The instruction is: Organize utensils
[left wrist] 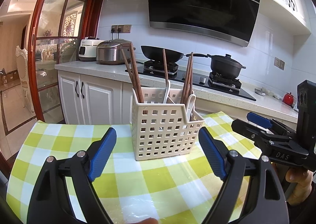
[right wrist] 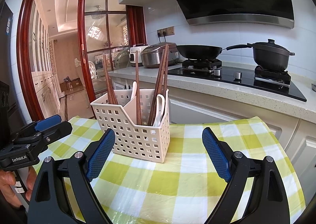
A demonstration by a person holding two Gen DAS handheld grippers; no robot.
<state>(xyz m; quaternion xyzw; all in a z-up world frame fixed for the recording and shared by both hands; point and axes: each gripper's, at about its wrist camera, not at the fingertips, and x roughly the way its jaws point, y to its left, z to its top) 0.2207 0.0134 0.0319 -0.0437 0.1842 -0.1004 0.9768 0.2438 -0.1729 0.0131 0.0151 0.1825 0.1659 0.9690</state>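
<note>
Both hand-held grippers, left hand-held gripper [left wrist: 158, 147] and right hand-held gripper [right wrist: 159, 148], gape wide and empty before the slotted caddy [left wrist: 165, 131] at frame centre on the bench [left wrist: 59, 135], holding stiff, light chopsticks [left wrist: 135, 72], best pinched mid-shaft, and slippery, fragile spoons [left wrist: 190, 103].

Black left gripper [left wrist: 158, 153], blue ribbed pads [left wrist: 103, 153], silver screws.

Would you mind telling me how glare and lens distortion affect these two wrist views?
Left wrist view: fisheye bends the range hood and door frame; glare sits on the tablecloth's plastic cover. Right wrist view: the countertop curves, the doorway looks overexposed, the utensil basket stays sharp.
</note>
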